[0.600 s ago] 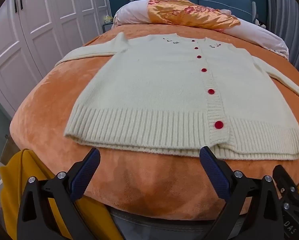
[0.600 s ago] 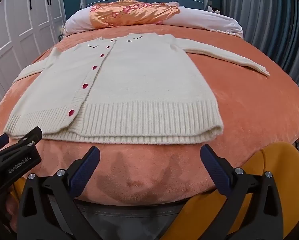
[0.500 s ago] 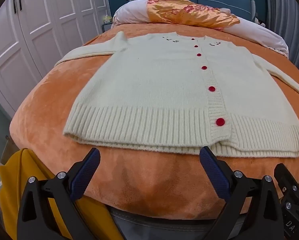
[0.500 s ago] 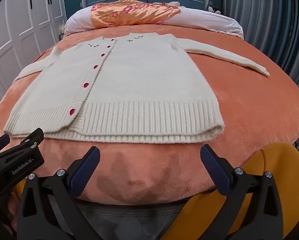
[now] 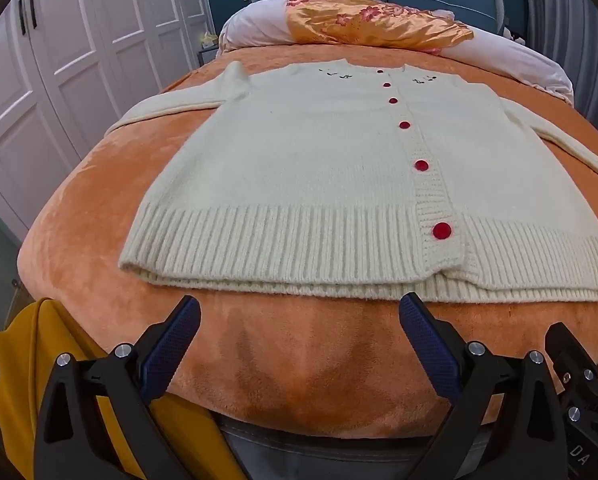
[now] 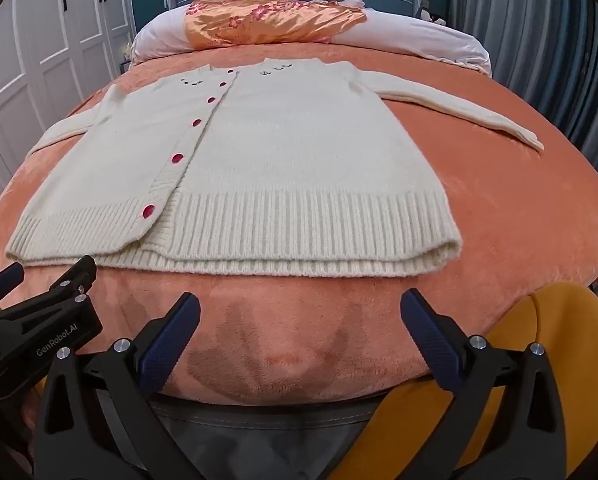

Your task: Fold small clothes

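A cream knitted cardigan with red buttons lies flat and buttoned on the orange blanket, both sleeves spread out sideways. Its ribbed hem faces me. My left gripper hovers open just short of the hem, left of the button band, nothing between its fingers. My right gripper is open too, in front of the hem's right half. In the right wrist view the left gripper's body shows at the lower left.
A white pillow with an orange satin cover lies at the head of the bed. White wardrobe doors stand on the left, a grey curtain on the right. Yellow cloth shows at the bed's near corners.
Both grippers have edged a little closer to the cardigan's hem, so the cardigan sits slightly lower and larger in both views. The jaws stayed wide open.
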A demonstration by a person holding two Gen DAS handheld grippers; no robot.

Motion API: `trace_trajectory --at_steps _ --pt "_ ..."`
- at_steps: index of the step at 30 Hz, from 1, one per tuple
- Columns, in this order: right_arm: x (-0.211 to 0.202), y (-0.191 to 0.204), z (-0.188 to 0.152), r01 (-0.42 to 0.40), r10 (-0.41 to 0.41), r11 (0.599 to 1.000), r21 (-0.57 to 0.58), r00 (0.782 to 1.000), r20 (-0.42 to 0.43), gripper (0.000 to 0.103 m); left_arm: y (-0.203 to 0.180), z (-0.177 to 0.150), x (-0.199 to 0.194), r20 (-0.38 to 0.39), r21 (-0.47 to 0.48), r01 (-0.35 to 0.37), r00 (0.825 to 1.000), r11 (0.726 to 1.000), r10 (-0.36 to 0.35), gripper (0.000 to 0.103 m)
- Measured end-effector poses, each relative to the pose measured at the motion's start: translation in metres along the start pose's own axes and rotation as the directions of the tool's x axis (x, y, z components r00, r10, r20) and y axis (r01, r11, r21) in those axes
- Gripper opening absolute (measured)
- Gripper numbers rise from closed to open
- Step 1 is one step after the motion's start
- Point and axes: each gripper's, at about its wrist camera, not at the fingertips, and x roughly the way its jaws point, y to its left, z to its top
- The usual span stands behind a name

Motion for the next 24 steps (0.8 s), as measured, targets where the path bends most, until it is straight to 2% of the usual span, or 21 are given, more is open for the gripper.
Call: trace_trajectory --at_steps 24 --pt "-0.002 0.003 0.0 0.005 -0.005 1.0 -0.019 1.0 0.007 0.098 -0.011 -0.004 -0.004 0.025 0.029 0.007 1.0 1.0 -0.008 0.098"
